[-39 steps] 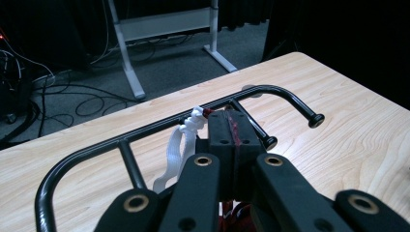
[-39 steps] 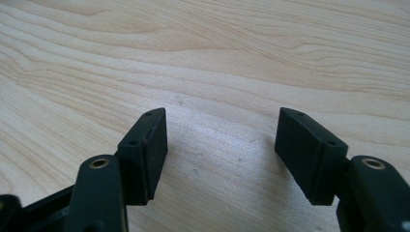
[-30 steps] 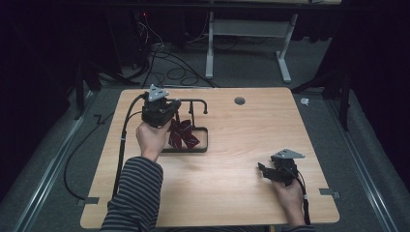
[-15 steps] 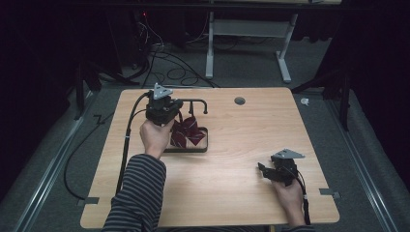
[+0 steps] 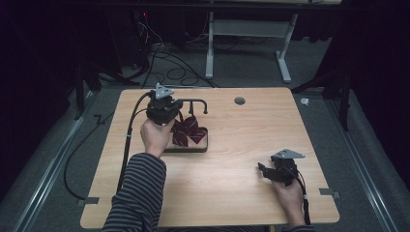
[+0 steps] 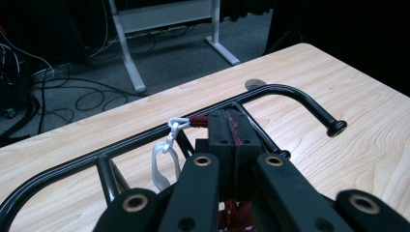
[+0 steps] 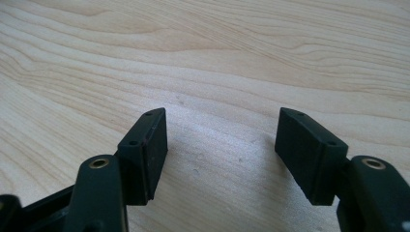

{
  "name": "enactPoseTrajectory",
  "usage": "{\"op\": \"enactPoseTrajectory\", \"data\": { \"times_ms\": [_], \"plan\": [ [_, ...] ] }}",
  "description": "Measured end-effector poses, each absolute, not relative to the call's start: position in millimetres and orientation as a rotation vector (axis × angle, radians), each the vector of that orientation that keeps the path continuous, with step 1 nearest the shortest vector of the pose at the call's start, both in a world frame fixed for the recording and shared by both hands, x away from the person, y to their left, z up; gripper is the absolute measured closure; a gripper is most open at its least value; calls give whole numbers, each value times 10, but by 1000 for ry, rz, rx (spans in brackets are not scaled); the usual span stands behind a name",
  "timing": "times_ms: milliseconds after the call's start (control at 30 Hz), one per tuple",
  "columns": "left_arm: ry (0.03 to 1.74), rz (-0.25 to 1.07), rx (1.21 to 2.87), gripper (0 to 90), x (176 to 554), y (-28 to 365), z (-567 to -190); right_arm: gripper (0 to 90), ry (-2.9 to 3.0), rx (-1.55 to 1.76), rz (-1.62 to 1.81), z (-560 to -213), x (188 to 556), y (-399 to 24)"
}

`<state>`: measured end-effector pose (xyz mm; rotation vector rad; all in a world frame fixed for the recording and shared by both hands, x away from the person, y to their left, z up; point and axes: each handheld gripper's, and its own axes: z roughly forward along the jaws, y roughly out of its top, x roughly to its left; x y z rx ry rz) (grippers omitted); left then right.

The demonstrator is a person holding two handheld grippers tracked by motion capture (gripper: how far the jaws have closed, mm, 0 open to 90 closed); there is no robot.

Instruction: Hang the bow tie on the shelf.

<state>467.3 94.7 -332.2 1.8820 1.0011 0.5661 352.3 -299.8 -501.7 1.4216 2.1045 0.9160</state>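
1. Dark red bow tie (image 5: 189,131) hangs at the black rack (image 5: 201,102), at 10 o'clock on the table (image 5: 232,193); its strap (image 6: 198,121) ends in a white clip (image 6: 162,159) beside the rail.
2. Left gripper (image 6: 233,126) is clenched on the strap, just behind the rail.
3. Right gripper (image 5: 263,170) rests at 4 o'clock, well apart, jaws spread over bare wood (image 7: 222,140), grasping nothing.

Dark red bow tie (image 5: 189,131), strap end lifted at black rack (image 5: 199,102), near table's (image 5: 232,193) far-left corner.
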Motion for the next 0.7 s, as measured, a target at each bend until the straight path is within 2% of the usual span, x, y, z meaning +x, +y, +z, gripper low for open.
{"op": "enactPoseTrajectory", "data": {
  "times_ms": [700],
  "plan": [
    [1012, 543, 1885, 867, 4683, 994, -3309, 376, 2104, 1421, 917, -5017, 3524, -2999]
  ]
}}
